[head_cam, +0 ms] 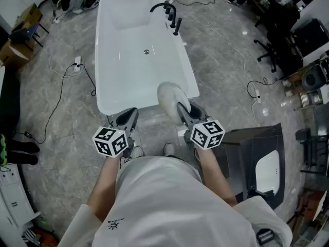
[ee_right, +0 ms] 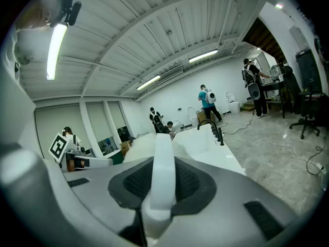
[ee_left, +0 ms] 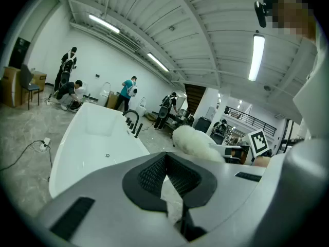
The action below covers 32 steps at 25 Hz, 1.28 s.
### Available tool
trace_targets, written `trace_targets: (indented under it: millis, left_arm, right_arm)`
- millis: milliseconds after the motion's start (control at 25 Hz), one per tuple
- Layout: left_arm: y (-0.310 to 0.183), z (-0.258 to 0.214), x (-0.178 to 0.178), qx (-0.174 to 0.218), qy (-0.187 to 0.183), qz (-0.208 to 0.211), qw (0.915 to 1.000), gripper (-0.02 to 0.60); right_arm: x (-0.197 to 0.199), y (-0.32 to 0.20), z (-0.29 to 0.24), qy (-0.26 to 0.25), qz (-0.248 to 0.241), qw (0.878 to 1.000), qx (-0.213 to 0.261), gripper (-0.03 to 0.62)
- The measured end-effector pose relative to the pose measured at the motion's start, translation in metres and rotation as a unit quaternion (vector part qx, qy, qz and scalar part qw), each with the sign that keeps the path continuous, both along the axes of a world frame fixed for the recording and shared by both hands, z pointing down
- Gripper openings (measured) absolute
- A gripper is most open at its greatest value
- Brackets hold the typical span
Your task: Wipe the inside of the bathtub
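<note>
The white bathtub (head_cam: 110,60) stands on the grey marble floor ahead of me, with its drain (head_cam: 146,51) mid-basin and nothing in it. My right gripper (head_cam: 184,112) is shut on the white handle (ee_right: 163,163) of a fluffy white duster. The duster's head (head_cam: 169,98) hangs at the tub's near right corner, just over the rim, and also shows as a fluffy head (ee_left: 193,140) in the left gripper view. To its left, my left gripper (head_cam: 127,118) is held in front of the tub's near end, jaws together and holding nothing.
A black faucet set (head_cam: 168,10) stands on the tub's far right rim. A power strip (head_cam: 77,63) and cables lie on the floor to the left. A dark cabinet with a white basin (head_cam: 262,163) is at my right. Several people (ee_left: 69,81) work beyond the tub.
</note>
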<state>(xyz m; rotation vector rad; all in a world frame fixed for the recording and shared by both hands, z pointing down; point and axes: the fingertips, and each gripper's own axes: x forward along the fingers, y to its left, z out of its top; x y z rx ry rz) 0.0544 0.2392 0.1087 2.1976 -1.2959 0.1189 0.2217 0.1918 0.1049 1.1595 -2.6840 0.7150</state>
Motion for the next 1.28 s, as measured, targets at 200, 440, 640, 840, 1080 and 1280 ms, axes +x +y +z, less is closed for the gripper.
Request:
trace_targets:
  millis: [200,440,640,840,1080,1280]
  left_arm:
    - [0.004,0.003,-0.009,-0.002,-0.001,0.001,1.0,0.009]
    - [0.009,0.005,-0.024,0.002,-0.007,-0.004,1.0,0.009]
    - [0.01,0.005,-0.038,0.005,-0.006,-0.006,1.0,0.009]
    - [0.016,0.009,-0.051,0.005,-0.003,0.005,1.0,0.009]
    - [0.026,0.015,-0.079,0.009,-0.015,0.015,0.9997,0.009]
    - [0.033,0.016,-0.099,0.015,-0.016,0.027,0.9994,0.009]
  right_arm:
    - [-0.004,0.004,0.002,0.005,0.003,1.0,0.002,0.098]
    - [-0.008,0.01,0.001,0.013,0.007,1.0,0.004,0.098]
    - [-0.009,0.016,0.001,0.028,0.016,0.999,0.007,0.098]
    - [-0.008,0.021,0.0,0.033,0.037,0.999,0.005,0.098]
    - [-0.02,0.038,0.003,0.041,0.061,0.997,0.0,0.098]
    - [-0.038,0.052,0.004,0.045,0.074,0.996,-0.004,0.098]
